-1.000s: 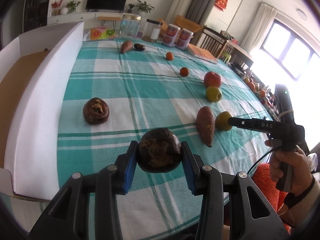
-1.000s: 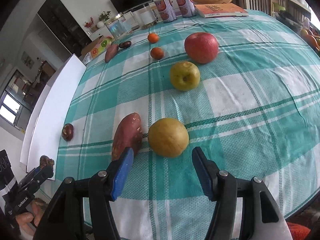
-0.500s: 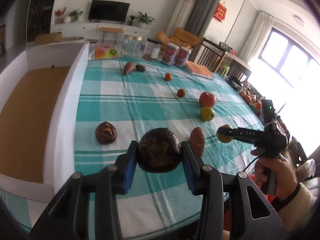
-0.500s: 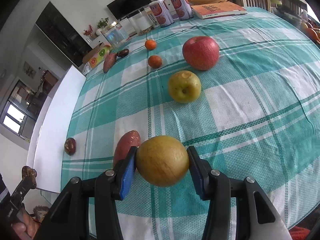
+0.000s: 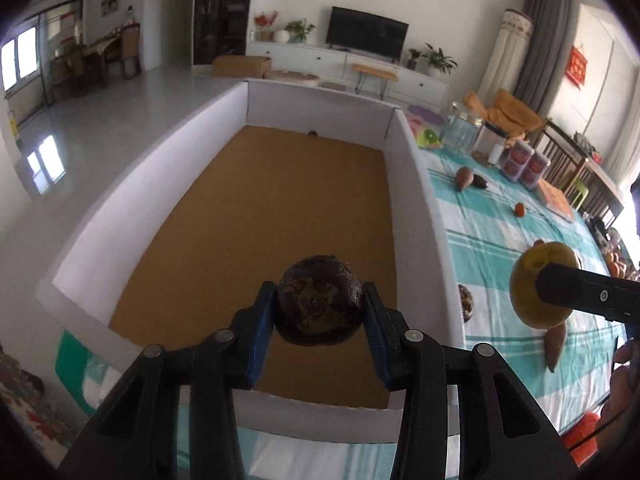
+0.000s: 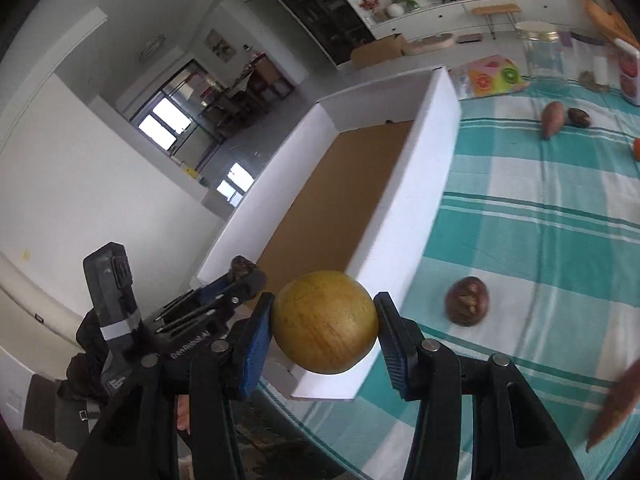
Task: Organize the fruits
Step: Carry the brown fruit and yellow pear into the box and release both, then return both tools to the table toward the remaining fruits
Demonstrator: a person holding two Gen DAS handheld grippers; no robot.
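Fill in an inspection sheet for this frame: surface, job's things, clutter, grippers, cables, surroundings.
Surface: teal checked tablecloth.
Job's things: white box, brown floor nearly bare; dark fruit held over it; yellow fruit held near its corner; another dark fruit and sweet potato on the cloth.
Clutter: glass jar, fruit-print carton.
Grippers: left hand-held gripper and right hand-held gripper each shut on fruit.
Cables: thin dark cable near the person's hand.
Surroundings: living room, TV.
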